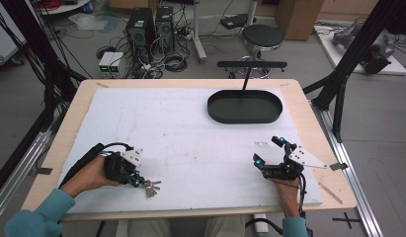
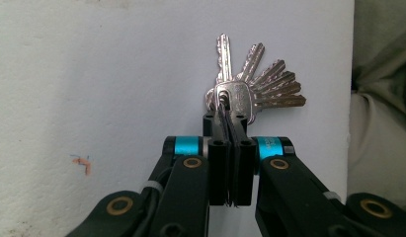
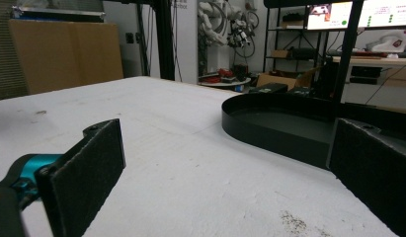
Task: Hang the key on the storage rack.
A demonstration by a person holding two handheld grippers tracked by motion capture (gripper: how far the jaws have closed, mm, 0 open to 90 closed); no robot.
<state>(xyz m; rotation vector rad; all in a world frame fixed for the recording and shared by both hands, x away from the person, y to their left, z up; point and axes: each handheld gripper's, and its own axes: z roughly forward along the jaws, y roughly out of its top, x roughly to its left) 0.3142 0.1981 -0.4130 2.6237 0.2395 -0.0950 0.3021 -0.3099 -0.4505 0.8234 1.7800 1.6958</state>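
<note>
A bunch of silver keys [image 2: 255, 89] lies fanned out on the white board near its front edge; in the high view the keys [image 1: 151, 187] sit just right of my left gripper. My left gripper [image 2: 230, 116] is shut on the head end of the bunch, its jaws pressed together around it. In the high view the left gripper [image 1: 137, 181] rests low at the front left. My right gripper [image 1: 267, 151] rests at the front right with its jaws wide apart and nothing between them. Its pads [image 3: 87, 173] frame a black oval tray [image 3: 289, 126].
The black oval tray [image 1: 215, 112] stands at the back right of the white board [image 1: 141, 128]. A black T-shaped stand [image 1: 251, 65] rises behind it. The board's front edge [image 2: 351, 98] runs close beside the keys. Computers, cables and a stool are on the floor beyond the table.
</note>
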